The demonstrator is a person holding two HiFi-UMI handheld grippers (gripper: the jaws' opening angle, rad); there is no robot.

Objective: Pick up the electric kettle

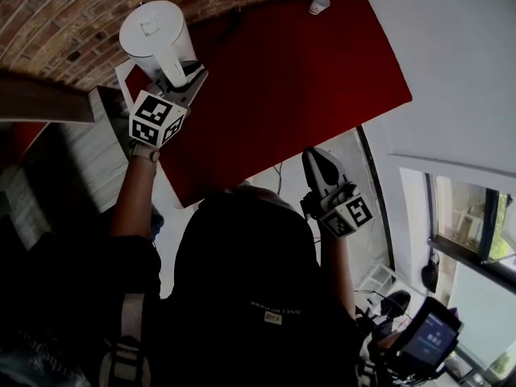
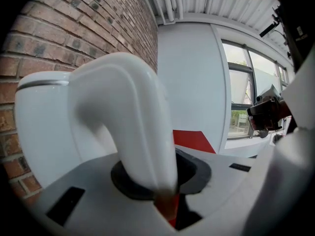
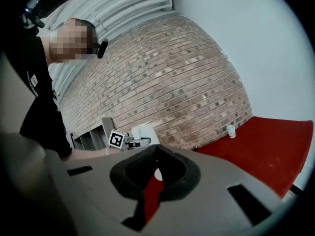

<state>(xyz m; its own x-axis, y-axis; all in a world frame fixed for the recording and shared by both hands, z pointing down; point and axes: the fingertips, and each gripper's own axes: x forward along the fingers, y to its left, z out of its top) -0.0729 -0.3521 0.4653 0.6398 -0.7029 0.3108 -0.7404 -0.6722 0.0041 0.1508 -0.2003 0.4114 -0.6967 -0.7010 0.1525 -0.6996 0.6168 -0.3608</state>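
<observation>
My left gripper [image 1: 184, 81] is pinching the handle [image 2: 140, 127] of the electric kettle [image 1: 157, 29]. In the left gripper view the white handle sits right between the jaws and they press on it from both sides. The kettle is at the far left corner of the red tabletop [image 1: 306, 79], close beside the brick wall [image 1: 48, 14]. A flat white piece [image 1: 121, 75] shows under it, maybe its base. I cannot tell if the kettle is already free from it.

My right gripper [image 1: 317, 161] hangs near my body, well apart from the kettle. Its jaws are pressed together with nothing between them.

I see some risks from here:

- **Turning in the grip:** I hold only the handle, and the heavy body hangs to one side of it. The handle looks smooth and round, so the kettle could turn in the jaws and tip forward. If there is water inside, which I cannot see, it may spill.
- **Hitting the wall:** the wall is very near, so a swing to that side could knock the kettle against the bricks.
- **Dragging the base:** if the white piece is a base that sticks, or has a cord, it may be pulled along.
- **No support:** the right gripper is too far away to help quickly.

The paper cup [image 1: 319, 3] at the far edge is well apart and in no danger.
</observation>
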